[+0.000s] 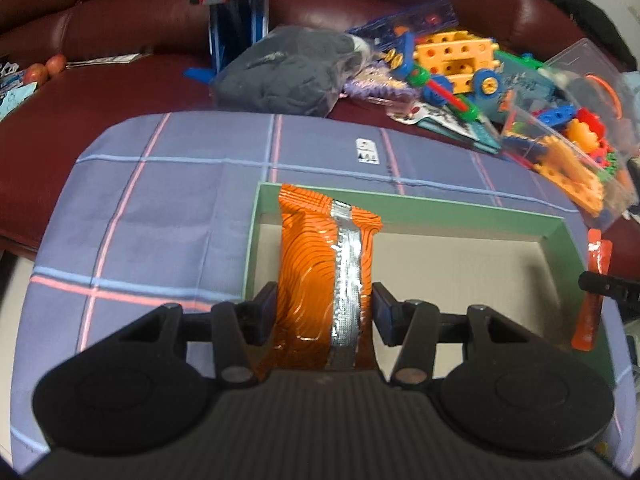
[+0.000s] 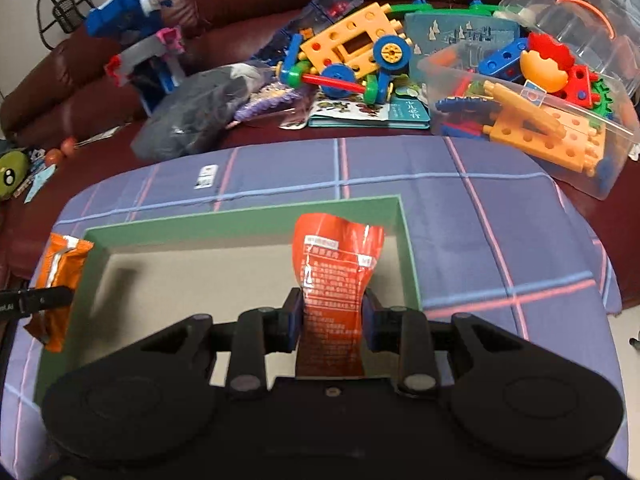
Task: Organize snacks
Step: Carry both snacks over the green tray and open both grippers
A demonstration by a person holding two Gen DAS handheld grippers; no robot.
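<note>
My left gripper point(image 1: 324, 312) is shut on an orange snack packet with a silver seam point(image 1: 320, 264), held over the left part of a shallow green-rimmed box point(image 1: 460, 204). My right gripper point(image 2: 332, 316) is shut on a red-orange snack packet with white print point(image 2: 336, 264), held over the right part of the same box point(image 2: 248, 216). The orange packet also shows at the left edge of the right wrist view point(image 2: 60, 276). The red packet shows at the right edge of the left wrist view point(image 1: 596, 292). The box floor is bare cardboard.
The box lies on a purple plaid cloth point(image 1: 160, 216) over a dark red leather sofa point(image 1: 120, 20). Behind it are a grey bagged bundle point(image 1: 288, 68), a yellow toy vehicle point(image 2: 352, 52), booklets and a clear bin of plastic toys point(image 2: 532, 116).
</note>
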